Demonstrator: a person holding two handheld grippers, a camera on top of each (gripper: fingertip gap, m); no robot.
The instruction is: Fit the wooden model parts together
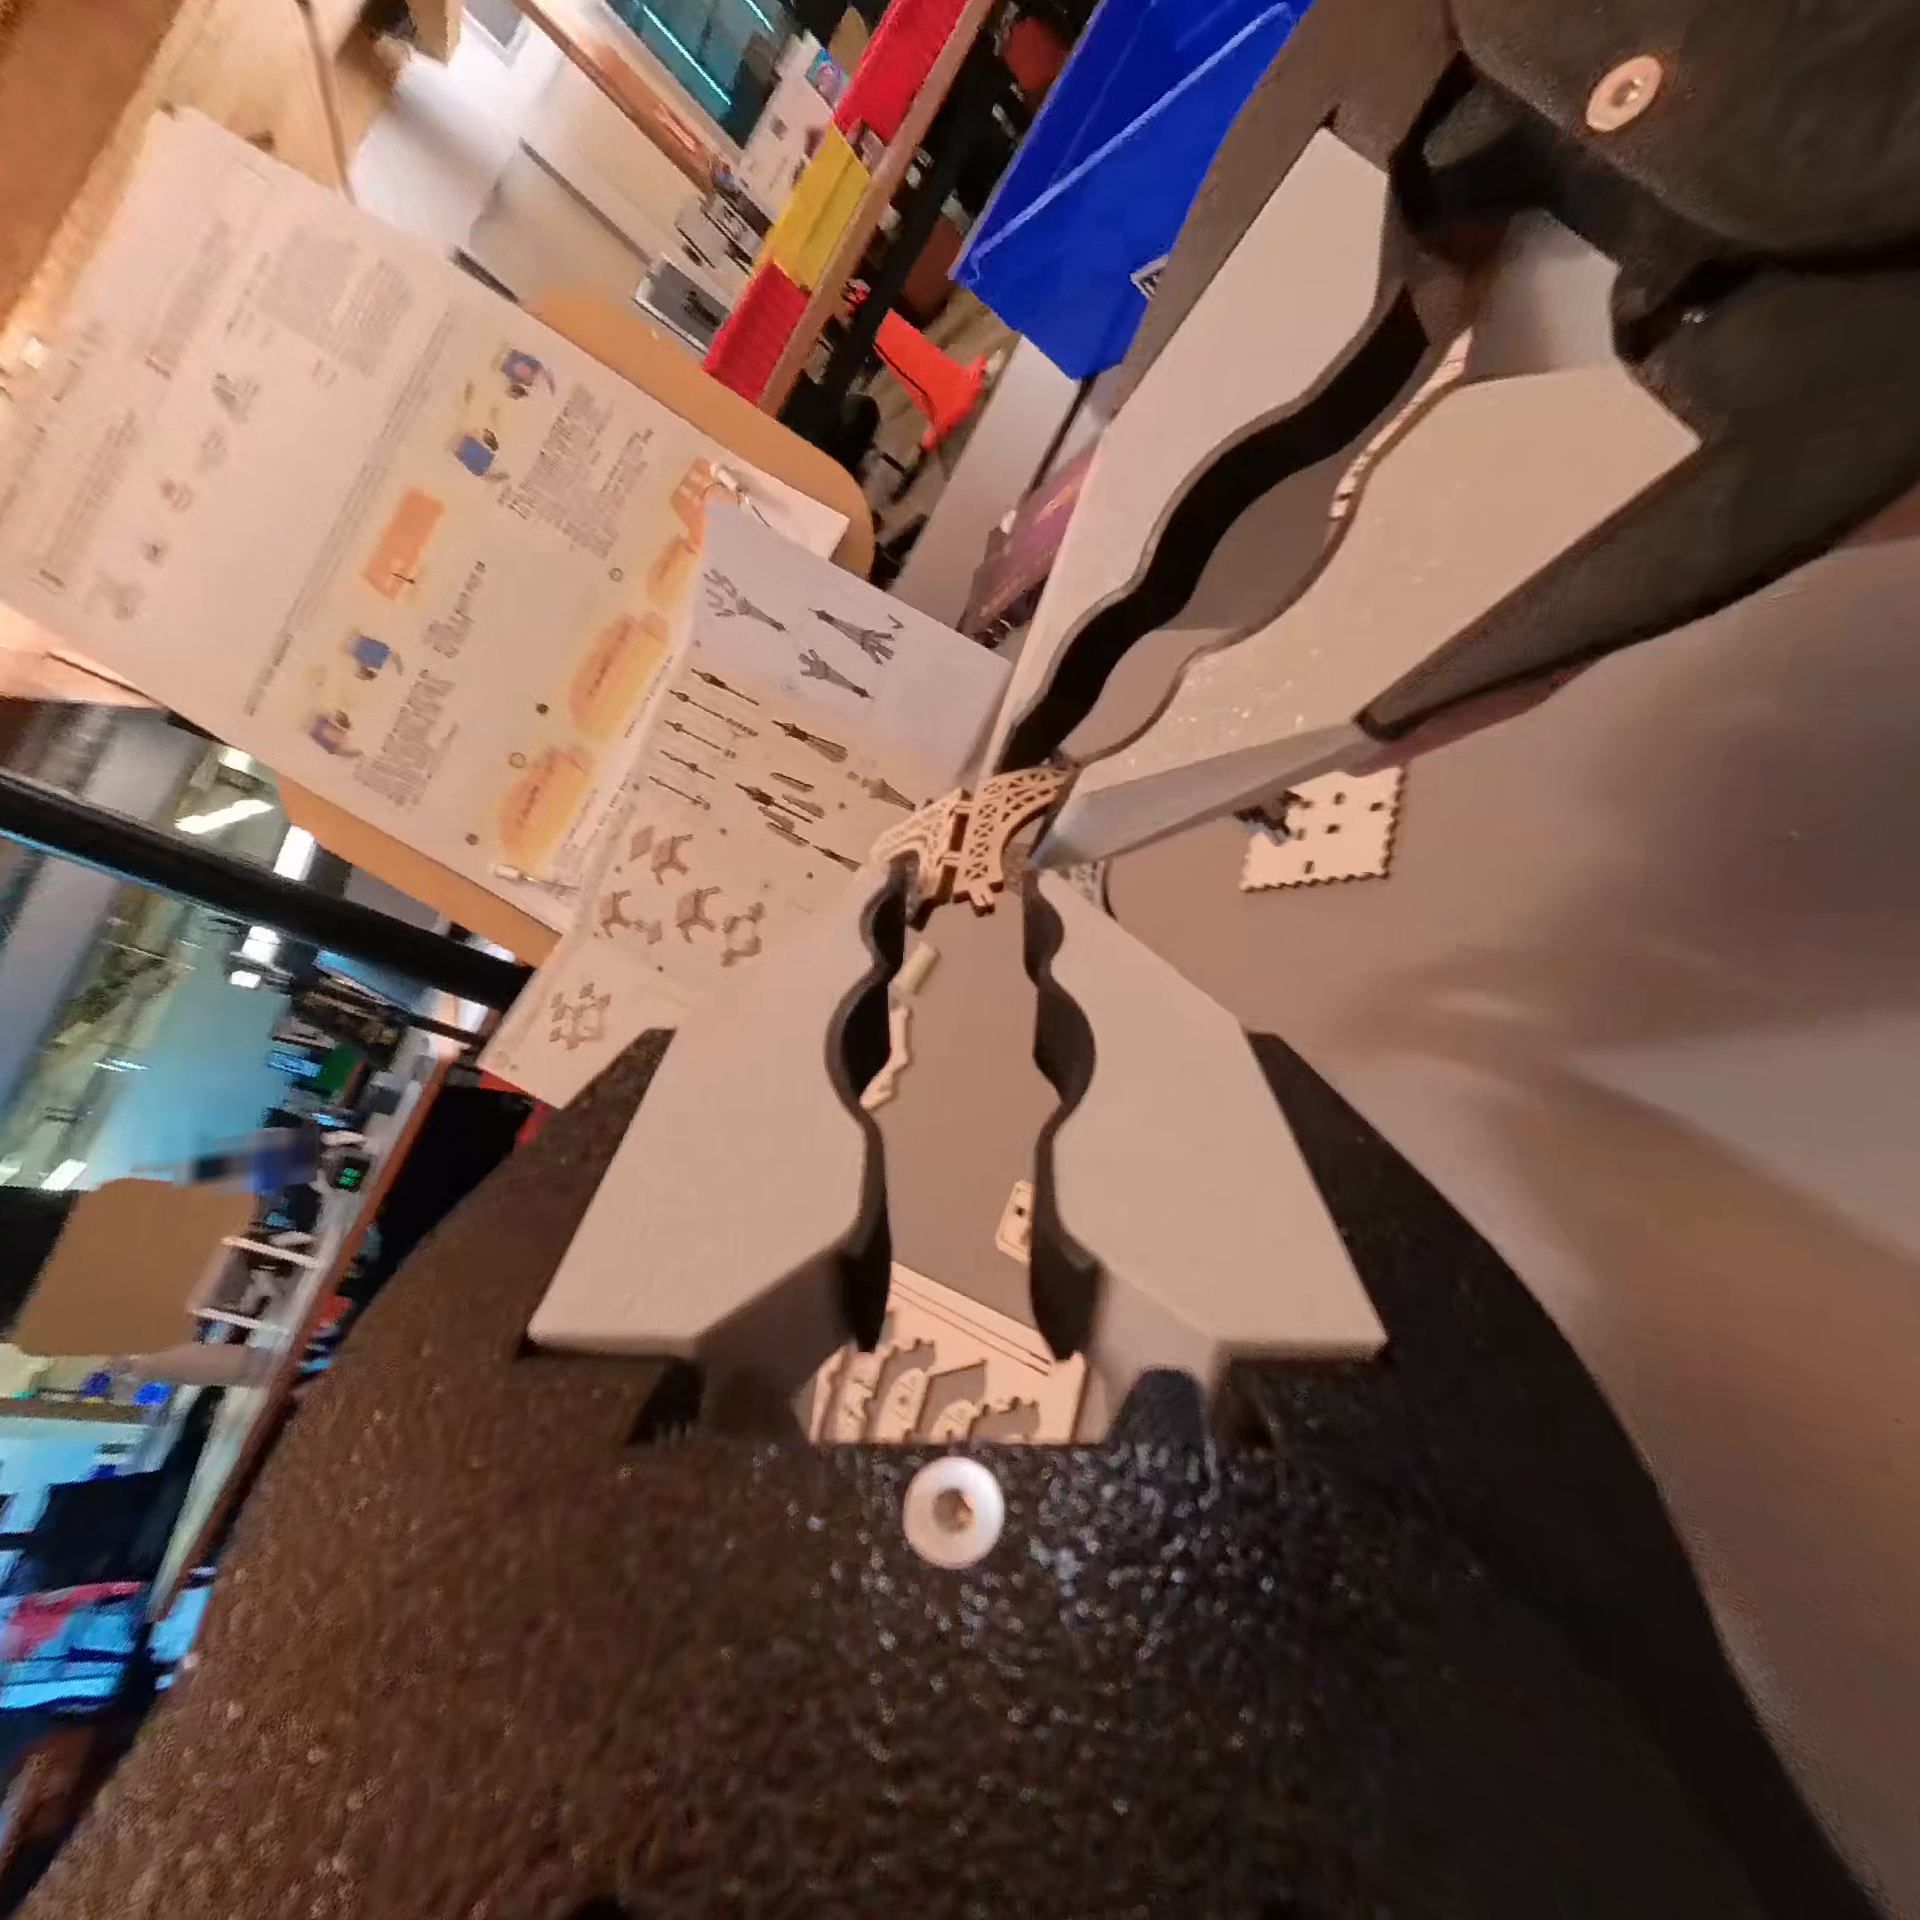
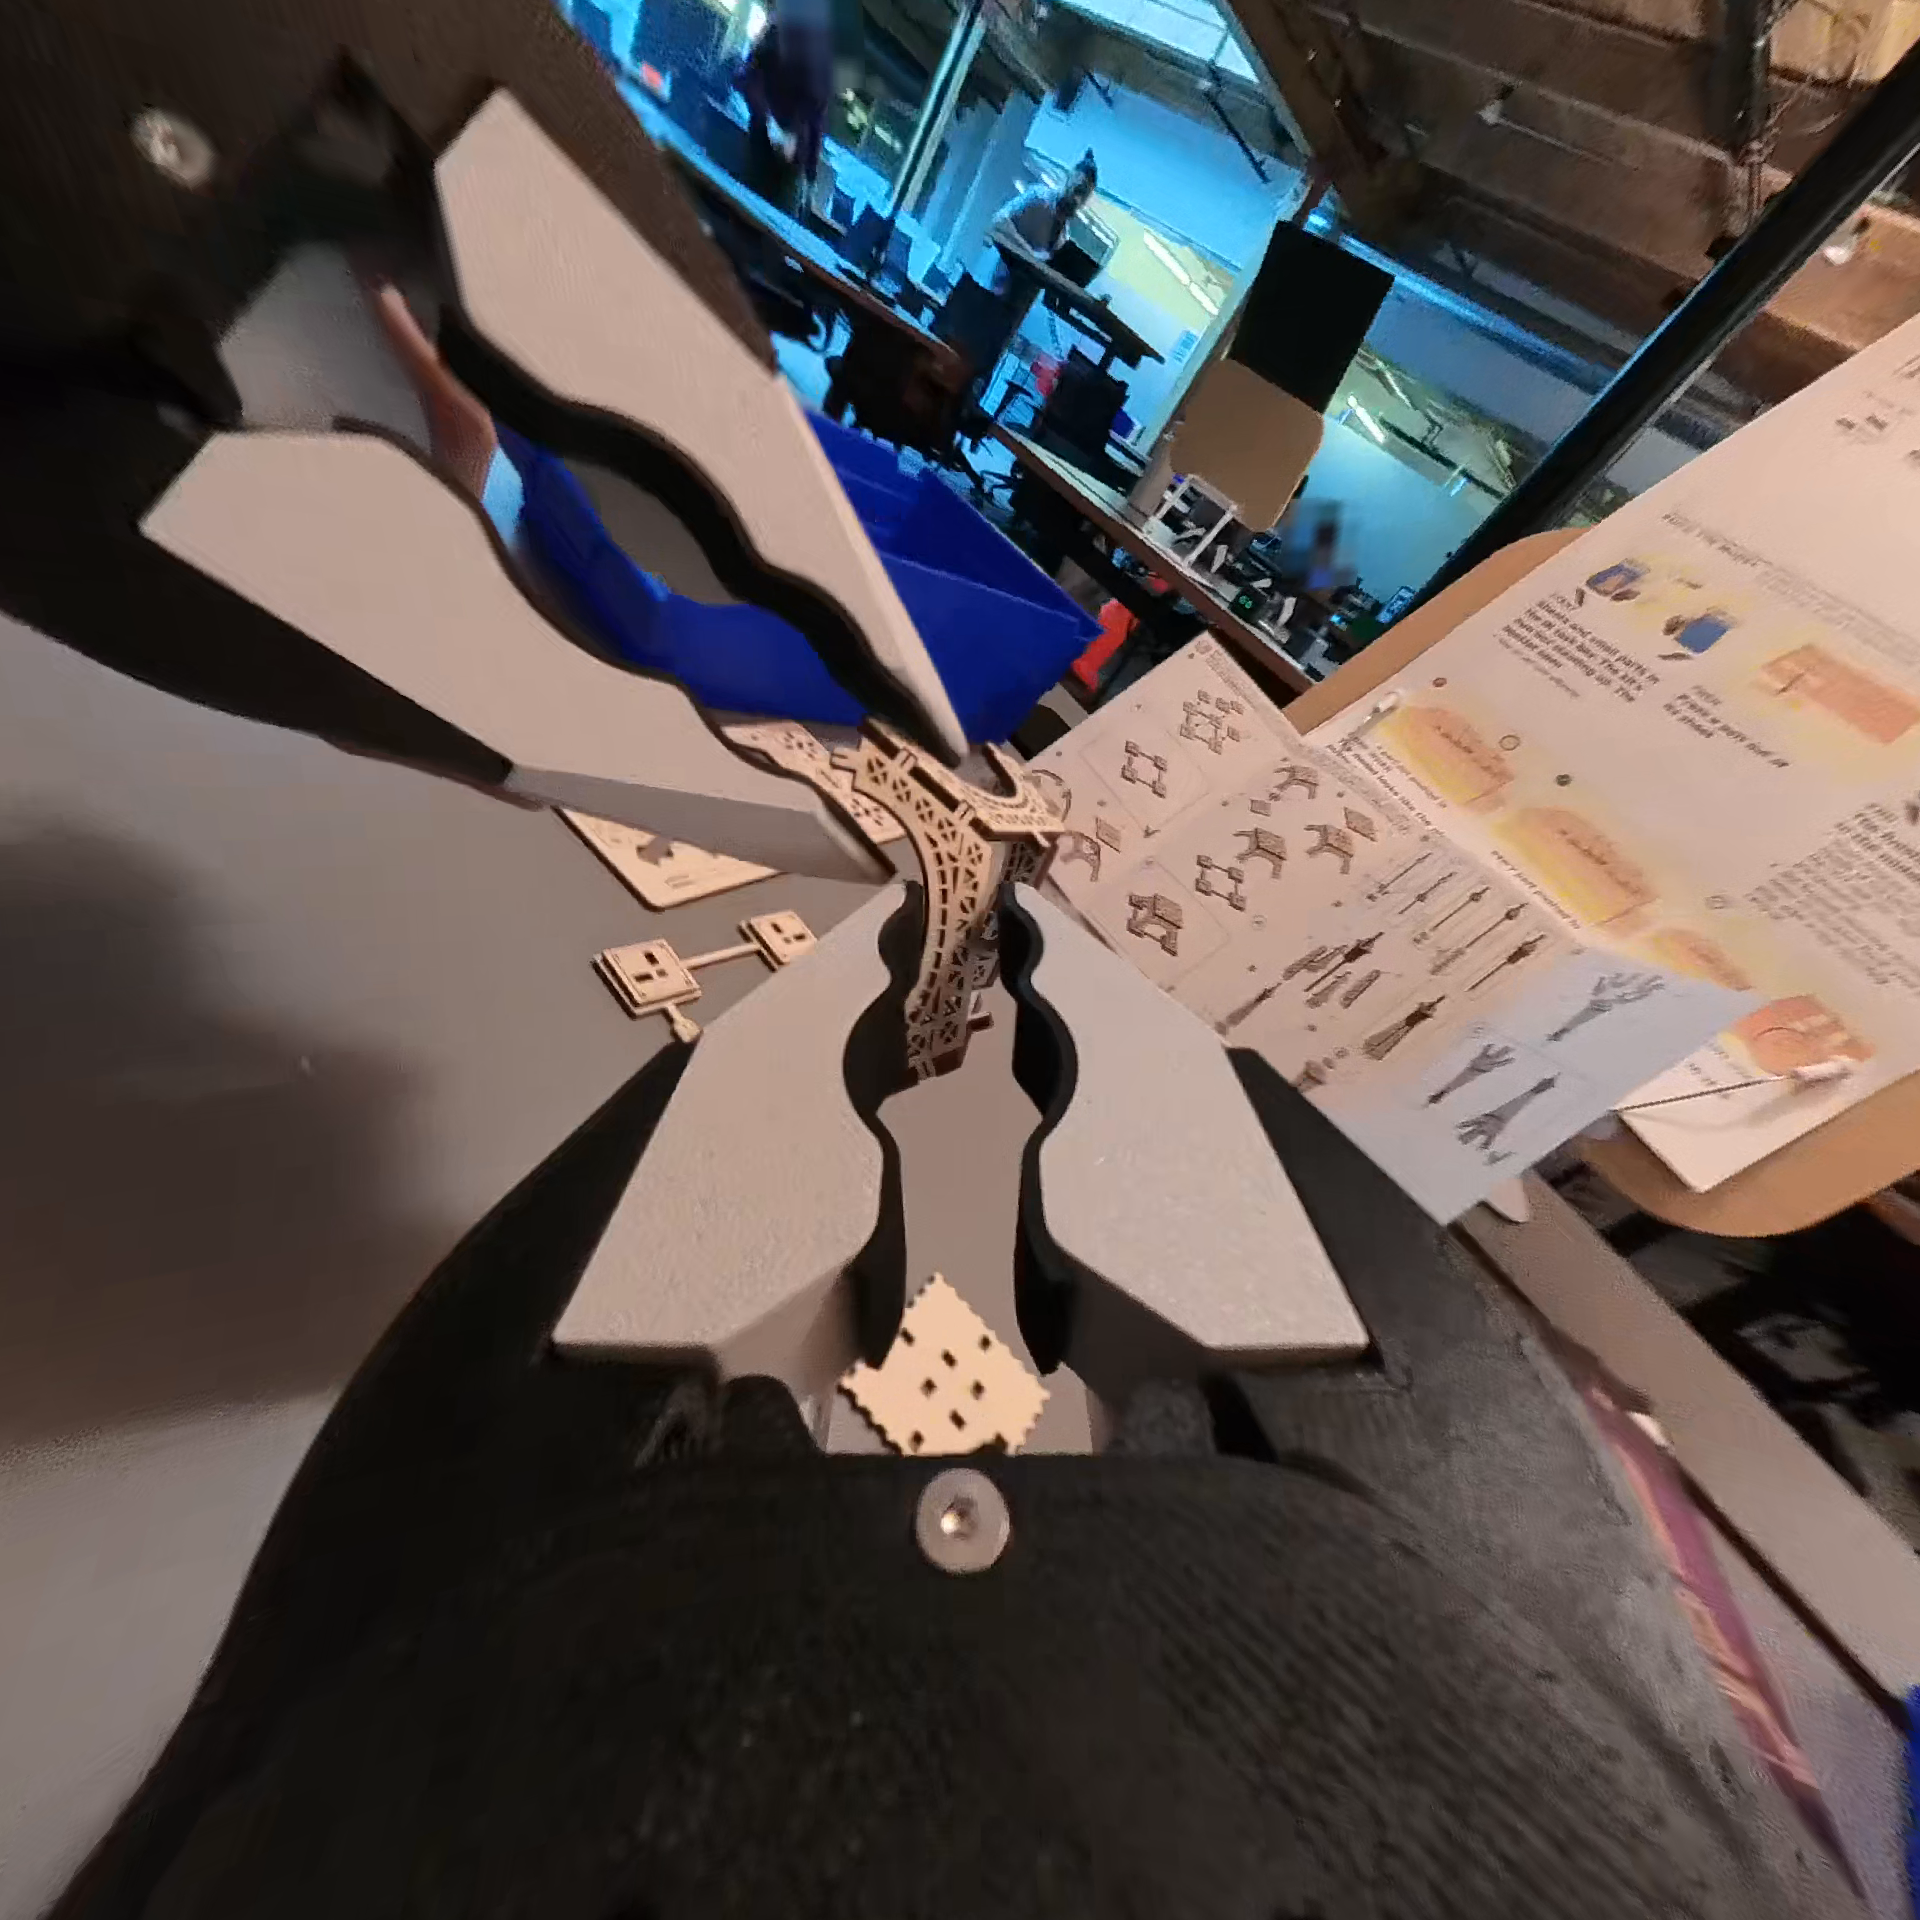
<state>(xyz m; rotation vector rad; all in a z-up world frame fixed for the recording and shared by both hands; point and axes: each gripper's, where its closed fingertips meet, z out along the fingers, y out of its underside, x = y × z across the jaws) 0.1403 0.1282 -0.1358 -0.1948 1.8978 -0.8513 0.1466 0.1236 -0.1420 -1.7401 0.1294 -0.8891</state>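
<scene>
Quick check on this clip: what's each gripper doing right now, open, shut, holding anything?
Left gripper: shut on the wooden lattice tower piece.
Right gripper: shut on the same wooden lattice tower piece, with the two grippers' tips meeting at it.

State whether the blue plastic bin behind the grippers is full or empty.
Cannot tell fully: the blue plastic bin shows bare inner walls, but gripper fingers hide its floor.

The wooden model part [image 2: 951, 894] pinched at the tips of both tongs is pale tan, cut through with a fine lattice pattern. Each gripper has light grey fingers [image 2: 748, 1174] with wavy black inner edges on a speckled black body. Behind the tongs sits a bright blue bin [image 2: 966, 613]; below them, a grey table [image 2: 260, 790].
</scene>
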